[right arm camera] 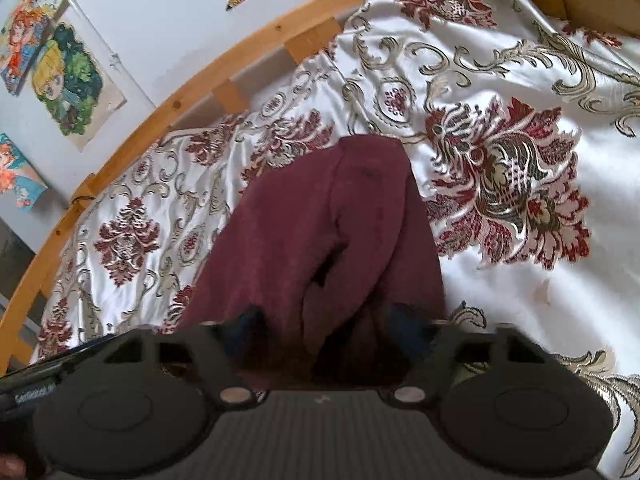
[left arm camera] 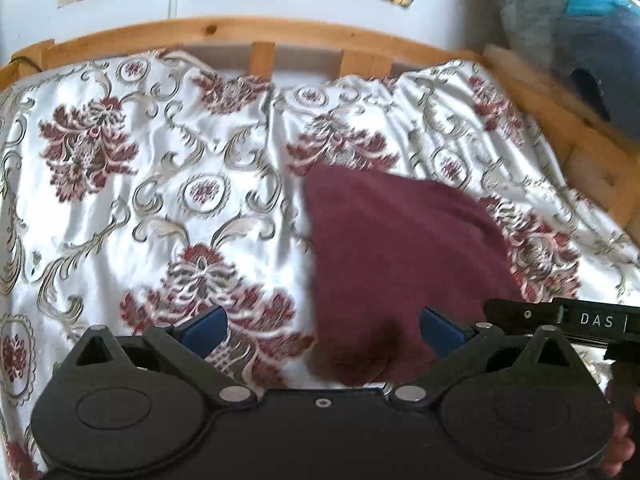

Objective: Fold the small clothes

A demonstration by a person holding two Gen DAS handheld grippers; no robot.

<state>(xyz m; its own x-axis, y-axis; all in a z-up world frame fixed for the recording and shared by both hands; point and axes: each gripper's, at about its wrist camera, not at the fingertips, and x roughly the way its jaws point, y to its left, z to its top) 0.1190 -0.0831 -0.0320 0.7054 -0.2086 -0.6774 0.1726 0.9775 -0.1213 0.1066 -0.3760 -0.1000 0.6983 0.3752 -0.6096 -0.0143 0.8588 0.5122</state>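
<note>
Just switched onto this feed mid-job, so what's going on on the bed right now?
A person with a gripper in each hand is folding a maroon garment that lies on the floral satin bedspread. The left gripper is open wide with nothing pinched; the garment's near edge sits partly between its fingers. The right gripper straddles a bunched fold of the cloth, but the blur hides whether its pads press on it.

maroon garment (right arm camera: 320, 220), folded, on bedspread (right arm camera: 520, 80)
</note>
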